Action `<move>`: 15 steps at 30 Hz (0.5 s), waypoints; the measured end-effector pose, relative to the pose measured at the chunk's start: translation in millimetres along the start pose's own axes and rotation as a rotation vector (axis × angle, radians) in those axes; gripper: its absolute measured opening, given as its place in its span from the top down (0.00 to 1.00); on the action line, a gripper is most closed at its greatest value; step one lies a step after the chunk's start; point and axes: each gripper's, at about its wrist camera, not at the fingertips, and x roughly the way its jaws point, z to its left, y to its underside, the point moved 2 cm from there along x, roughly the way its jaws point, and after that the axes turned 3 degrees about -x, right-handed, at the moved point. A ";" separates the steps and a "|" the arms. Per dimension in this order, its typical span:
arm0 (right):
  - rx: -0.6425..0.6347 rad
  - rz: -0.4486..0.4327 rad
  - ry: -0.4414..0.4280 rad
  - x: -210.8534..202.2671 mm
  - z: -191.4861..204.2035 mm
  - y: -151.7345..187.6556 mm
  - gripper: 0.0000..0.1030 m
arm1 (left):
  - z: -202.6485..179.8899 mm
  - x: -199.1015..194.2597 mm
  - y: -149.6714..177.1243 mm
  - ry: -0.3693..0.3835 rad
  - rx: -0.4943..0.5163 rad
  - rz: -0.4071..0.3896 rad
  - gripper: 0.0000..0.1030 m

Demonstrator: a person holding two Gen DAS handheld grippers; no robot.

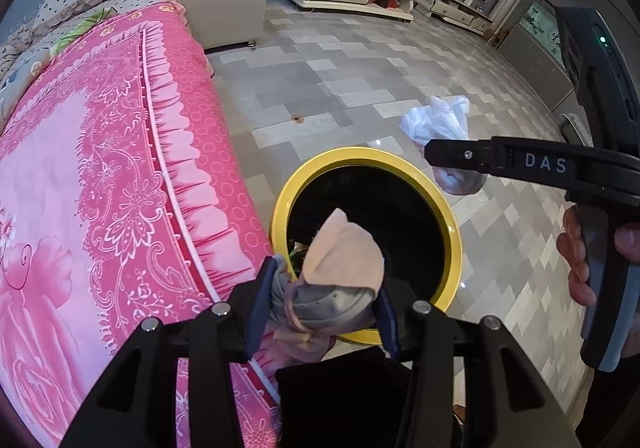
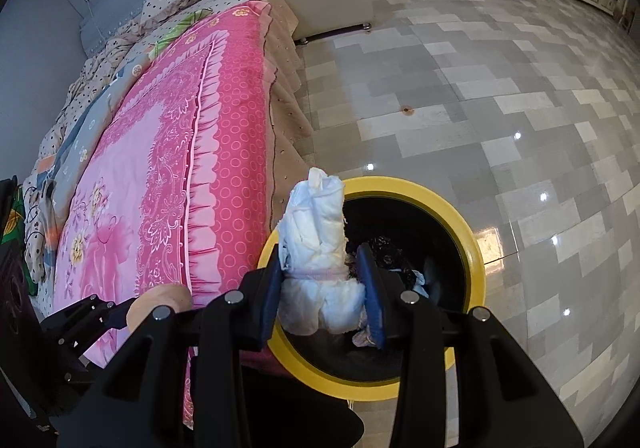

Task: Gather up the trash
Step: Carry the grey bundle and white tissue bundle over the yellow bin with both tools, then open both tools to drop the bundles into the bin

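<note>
Two loaded tongs (image 1: 320, 304) (image 2: 322, 298), one bin (image 1: 450, 224).

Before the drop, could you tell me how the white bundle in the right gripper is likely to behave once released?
The white bundle looks soft and crumpled, so probably light and floppy. Pinched at its waist by the right gripper, it should fall without rolling into the yellow-rimmed bin.

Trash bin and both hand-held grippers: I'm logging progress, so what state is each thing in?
Trash bin: upright, open-topped, trash already inside.
Left hand-held gripper: shut on pink-grey bundle, over the bin.
Right hand-held gripper: shut on white wad, over the bin.
Bed cover: spread flat.
</note>
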 end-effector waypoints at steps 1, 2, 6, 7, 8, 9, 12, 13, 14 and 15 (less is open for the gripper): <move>0.007 0.004 0.001 1.8 -3.1 0.3 0.65 | -2.1 3.8 -1.5 0.003 -0.004 0.002 0.59; 0.015 0.007 0.002 4.5 -8.2 0.5 0.65 | -3.8 7.9 -3.2 0.007 -0.010 0.006 0.59; 0.041 0.017 0.008 14.3 -22.2 -0.1 0.65 | -7.4 24.3 -7.3 0.019 -0.027 0.024 0.58; 0.048 0.017 0.015 16.4 -25.7 -0.6 0.64 | -7.2 27.6 -7.8 0.021 -0.035 0.030 0.58; 0.058 0.019 0.022 19.1 -31.1 -1.5 0.64 | -6.9 31.3 -8.4 0.025 -0.045 0.038 0.58; 0.068 0.021 0.022 21.6 -35.5 -1.6 0.64 | -6.7 34.3 -8.9 0.031 -0.053 0.045 0.57; 0.100 0.025 0.026 27.5 -48.5 -2.3 0.64 | -7.4 38.4 -9.2 0.039 -0.062 0.048 0.54; 0.111 0.025 0.030 29.0 -52.9 -2.4 0.61 | -8.5 38.8 -9.2 0.038 -0.059 0.047 0.53; 0.119 0.026 0.033 29.6 -56.4 -1.8 0.59 | -10.0 39.0 -9.3 0.037 -0.055 0.047 0.50; 0.130 0.024 0.030 29.6 -59.8 -1.0 0.57 | -11.3 38.6 -9.4 0.042 -0.054 0.048 0.48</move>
